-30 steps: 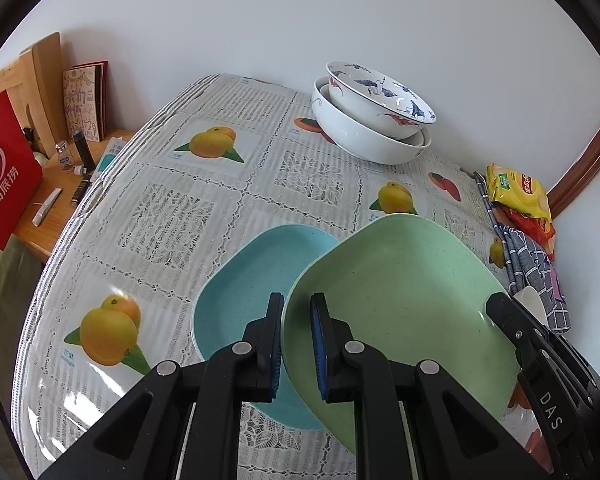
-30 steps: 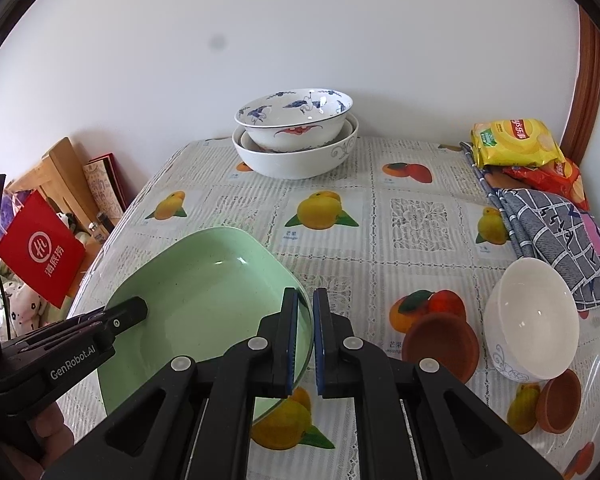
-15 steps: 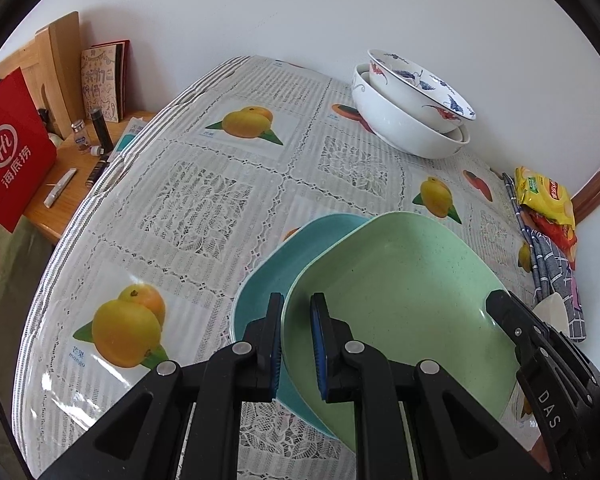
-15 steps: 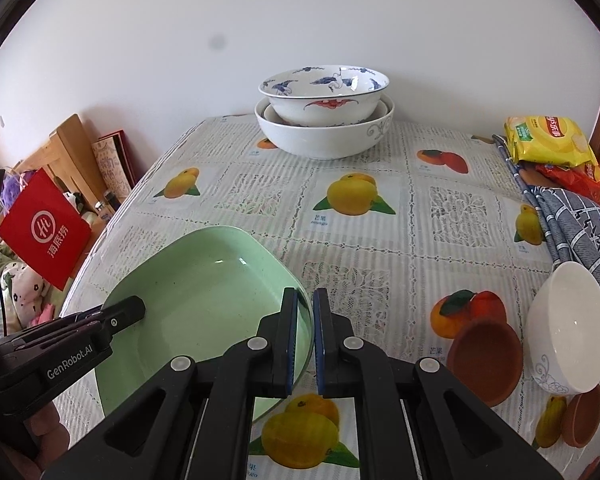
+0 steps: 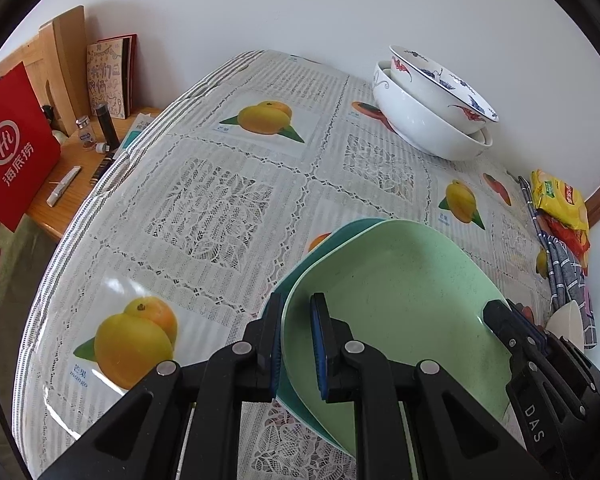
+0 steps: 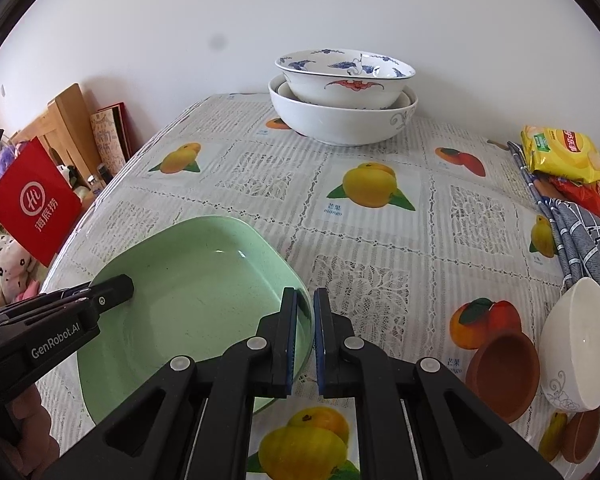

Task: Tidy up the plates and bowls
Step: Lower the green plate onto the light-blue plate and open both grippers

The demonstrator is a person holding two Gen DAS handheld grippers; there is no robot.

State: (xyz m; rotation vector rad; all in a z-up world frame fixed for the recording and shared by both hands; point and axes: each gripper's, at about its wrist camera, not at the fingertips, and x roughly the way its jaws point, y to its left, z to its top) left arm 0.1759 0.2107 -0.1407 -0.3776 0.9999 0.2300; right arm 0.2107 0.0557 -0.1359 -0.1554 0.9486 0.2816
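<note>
The green plate (image 5: 396, 300) is pinched at its near rims by the left tool (image 5: 296, 340) and the right tool (image 6: 305, 338), over the teal plate (image 5: 320, 248) near the tabletop's (image 6: 380, 280) front-left edge. Open cloth lies beyond; stacked bowls (image 6: 342, 96) stand at the far edge.

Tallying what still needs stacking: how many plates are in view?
2. The light green squarish plate is gripped at opposite rims by the left gripper and the right gripper; the teal plate lies directly beneath it. More could be hidden underneath.
</note>
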